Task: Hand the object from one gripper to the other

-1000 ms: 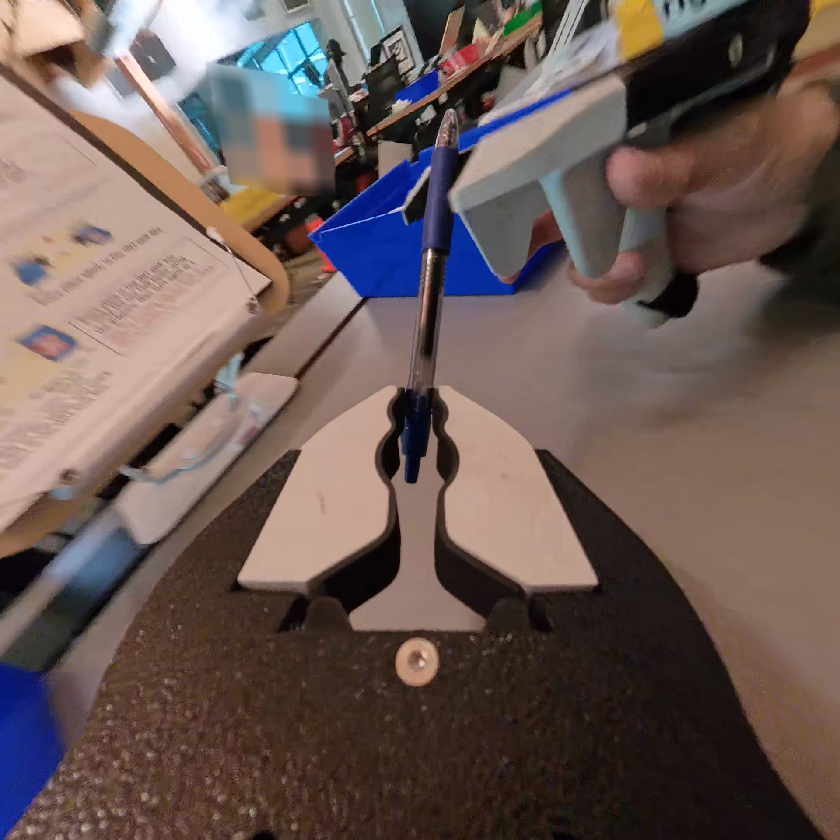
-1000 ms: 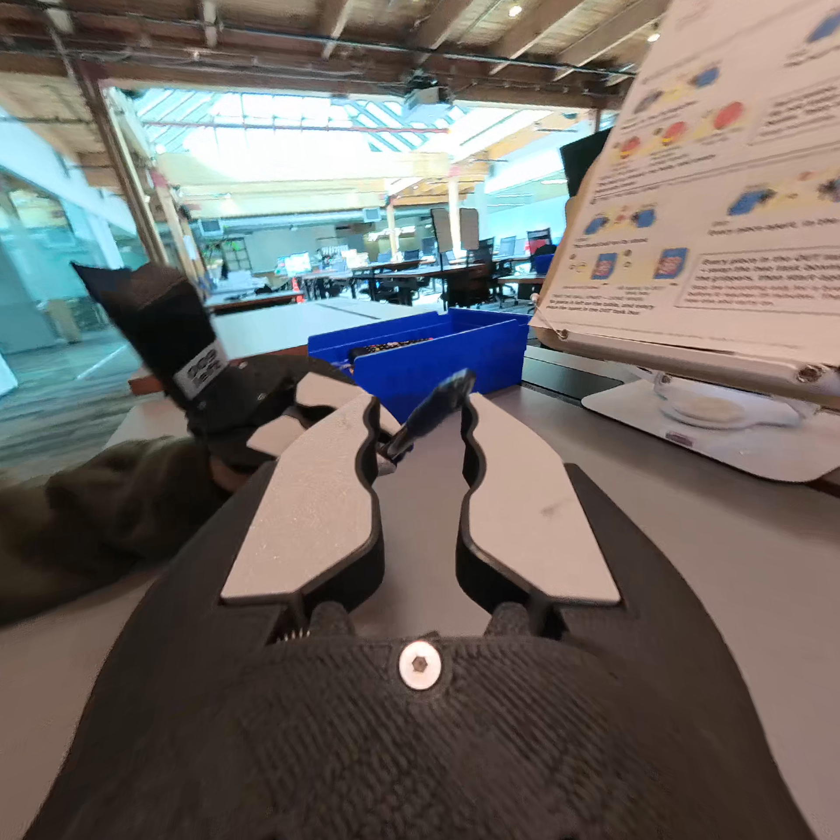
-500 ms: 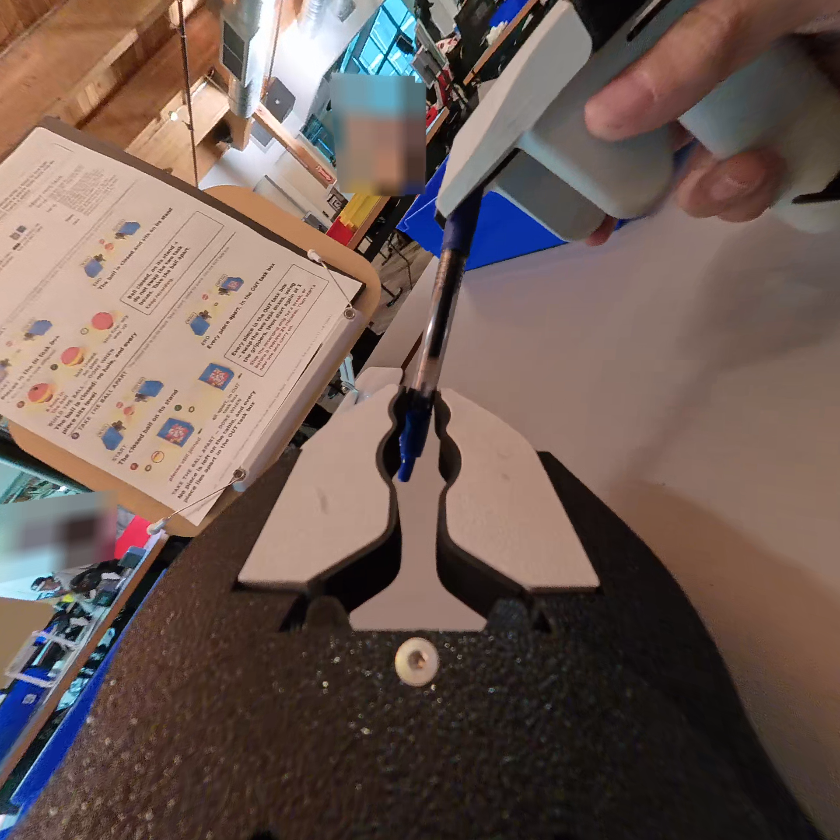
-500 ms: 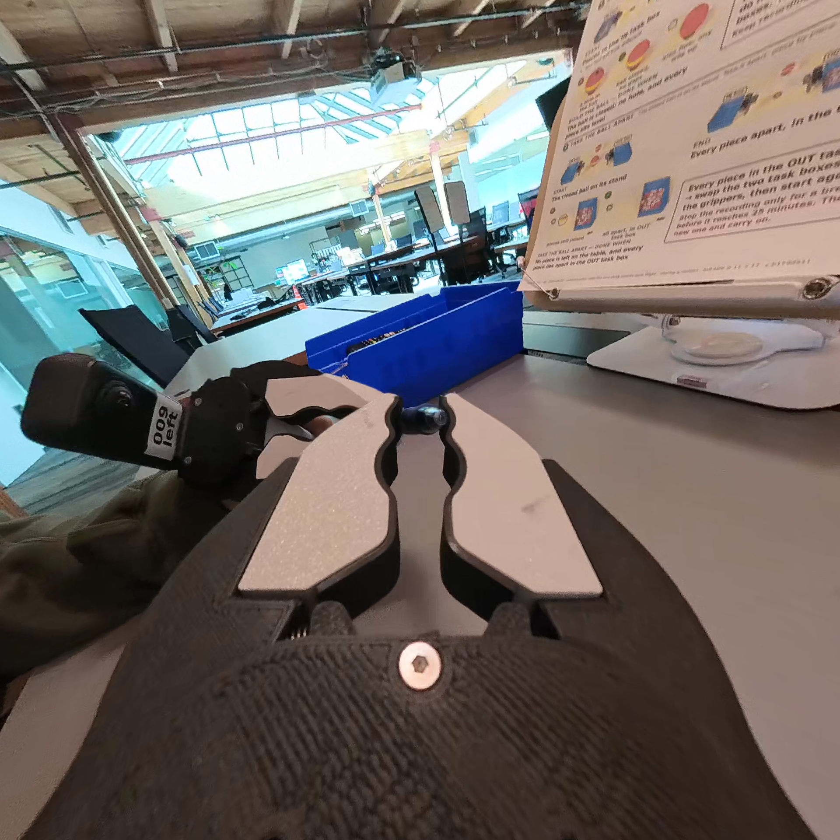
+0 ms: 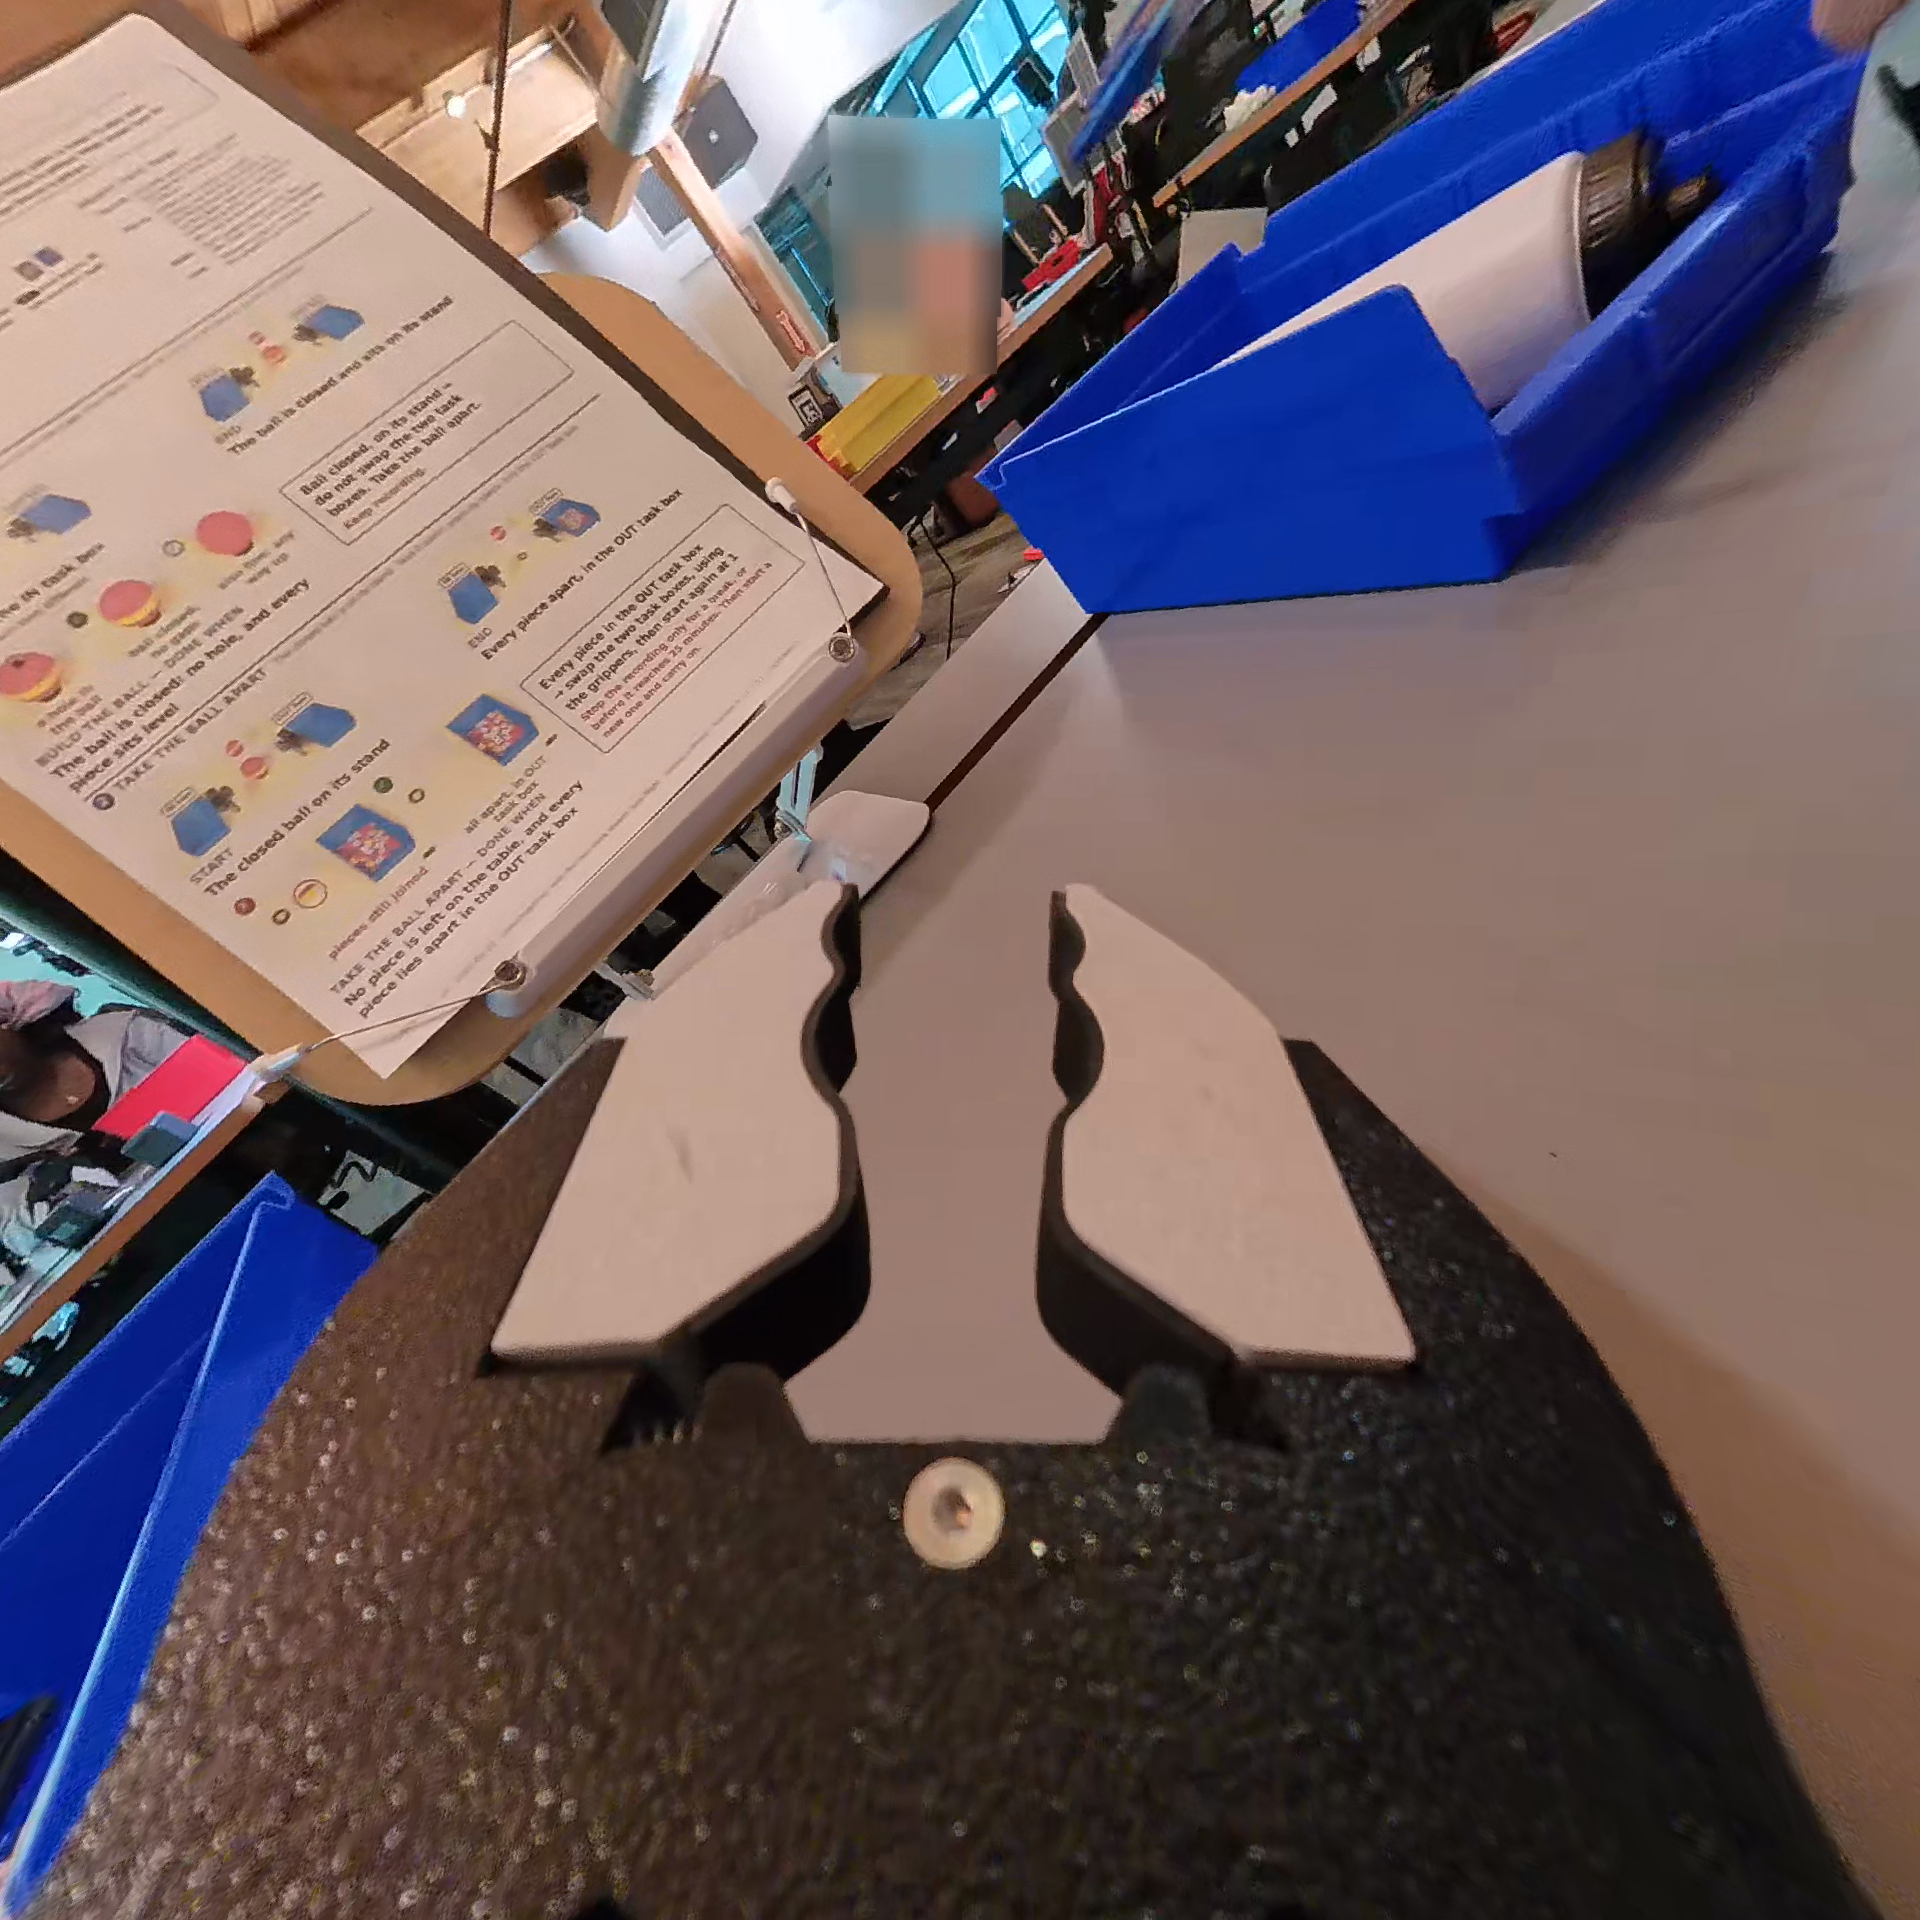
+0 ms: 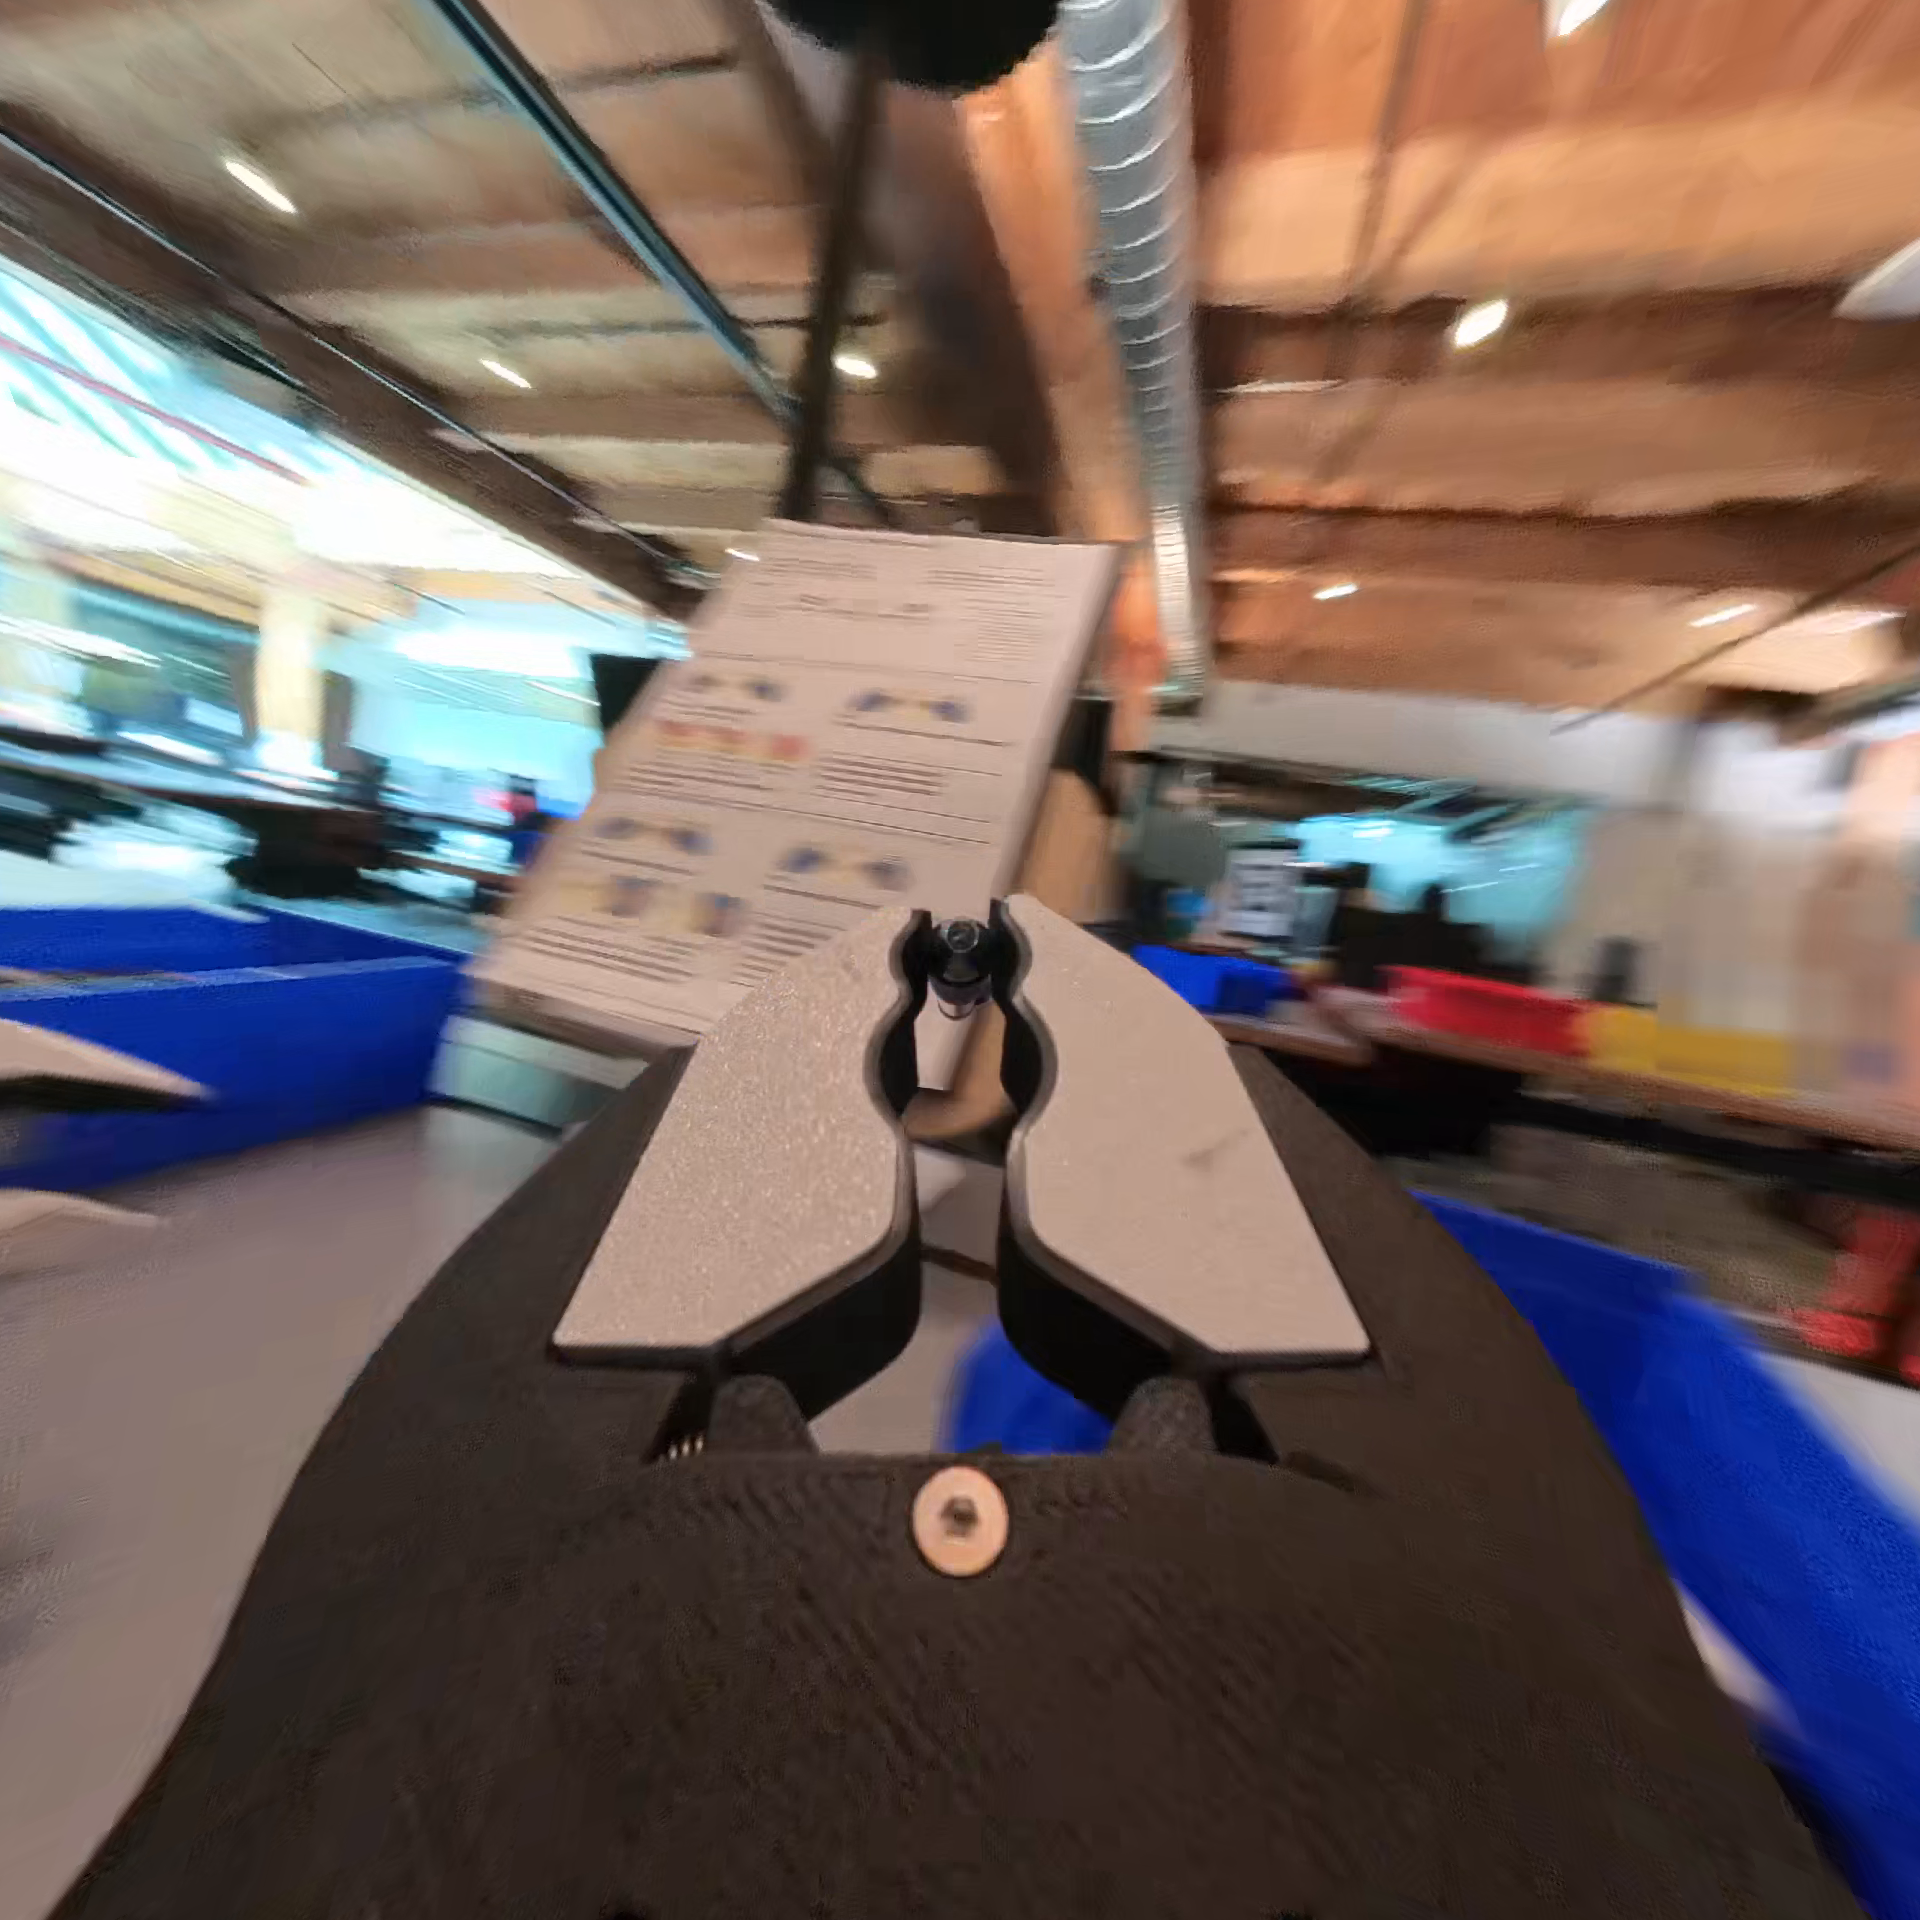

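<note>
The blue-and-clear ballpoint pen point(image 6: 957, 961) sits at the centre of the right wrist view, seen end-on, so only its dark round end and a short length of barrel show. It is pinched in the notch near the tips of the right gripper point(image 6: 957, 951), whose two grey-faced black fingers point(image 6: 1132, 1143) are drawn in on it, nearly meeting at the tips. That gripper points upward, toward the wooden ceiling with its silver duct point(image 6: 1132, 312) across the top of the frame; the surroundings are motion-blurred.

The left gripper point(image 5: 951, 935) fills the lower centre of the left wrist view. Its jaws stand apart with only bare tabletop visible in the gap. It is held low over the grey table point(image 5: 1455, 935).

Upper left of that view: a printed instruction sheet on a tan clipboard stand point(image 5: 416, 520), tilted, its white base point(image 5: 868, 831) resting on the table just beyond the left fingertips. The same sheet appears behind the pen in the right wrist view point(image 6: 831, 748).

Upper right of the left wrist view: a blue plastic bin point(image 5: 1299, 499) on the table, holding a white cylindrical item point(image 5: 1507, 281) with a dark end. Another blue bin point(image 5: 156, 1403) occupies the lower left edge.
</note>
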Demonstrator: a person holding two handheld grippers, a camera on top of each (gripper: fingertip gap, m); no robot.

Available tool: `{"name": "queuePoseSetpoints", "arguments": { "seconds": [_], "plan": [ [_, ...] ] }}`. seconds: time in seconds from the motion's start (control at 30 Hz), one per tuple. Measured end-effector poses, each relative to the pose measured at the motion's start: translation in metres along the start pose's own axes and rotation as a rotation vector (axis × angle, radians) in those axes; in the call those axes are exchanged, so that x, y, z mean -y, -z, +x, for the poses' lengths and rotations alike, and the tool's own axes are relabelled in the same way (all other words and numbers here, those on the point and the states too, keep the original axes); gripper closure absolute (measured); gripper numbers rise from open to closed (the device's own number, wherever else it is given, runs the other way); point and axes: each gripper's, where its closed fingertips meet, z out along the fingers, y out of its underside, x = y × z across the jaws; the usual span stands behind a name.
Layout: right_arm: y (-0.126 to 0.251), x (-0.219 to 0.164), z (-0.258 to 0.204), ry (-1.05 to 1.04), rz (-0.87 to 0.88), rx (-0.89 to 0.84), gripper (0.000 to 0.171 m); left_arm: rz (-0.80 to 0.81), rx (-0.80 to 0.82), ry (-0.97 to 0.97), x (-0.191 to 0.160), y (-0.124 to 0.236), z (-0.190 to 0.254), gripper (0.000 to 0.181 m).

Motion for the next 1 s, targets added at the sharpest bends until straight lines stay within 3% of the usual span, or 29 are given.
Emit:
{"name": "queuePoseSetpoints", "arguments": {
  "seconds": [0.07,0.2,0.4,0.5,0.7,0.77,0.9,1.0],
  "plan": [
    [0.008,-0.016,0.034,0.086,-0.049,-0.120,0.160,0.000,0.003,-0.007,0.000,0.000,0.001,0.149],
    [0.016,-0.062,0.074,0.062,-0.213,-0.252,0.160,-0.007,-0.009,-0.025,0.000,-0.001,0.004,0.151],
    [0.020,-0.118,0.089,0.065,-0.442,-0.294,0.160,-0.001,-0.008,-0.001,-0.001,-0.001,0.002,0.152],
    [0.024,-0.129,0.091,0.037,-0.526,-0.318,0.159,0.000,-0.003,0.010,-0.001,0.000,0.000,0.152],
    [0.041,-0.147,0.090,0.037,-0.778,-0.329,0.093,-0.019,-0.033,0.063,-0.005,-0.002,0.002,0.152],
    [0.039,-0.147,0.087,0.042,-0.785,-0.328,0.073,-0.007,-0.038,0.084,-0.003,-0.001,0.001,0.152],
    [0.028,-0.125,0.080,0.145,-0.709,-0.333,0.059,0.042,-0.012,0.208,0.006,0.006,-0.016,0.153],
    [0.019,-0.097,0.076,0.250,-0.581,-0.357,0.061,0.065,0.103,0.309,0.012,0.027,-0.062,0.155]
  ]
}}
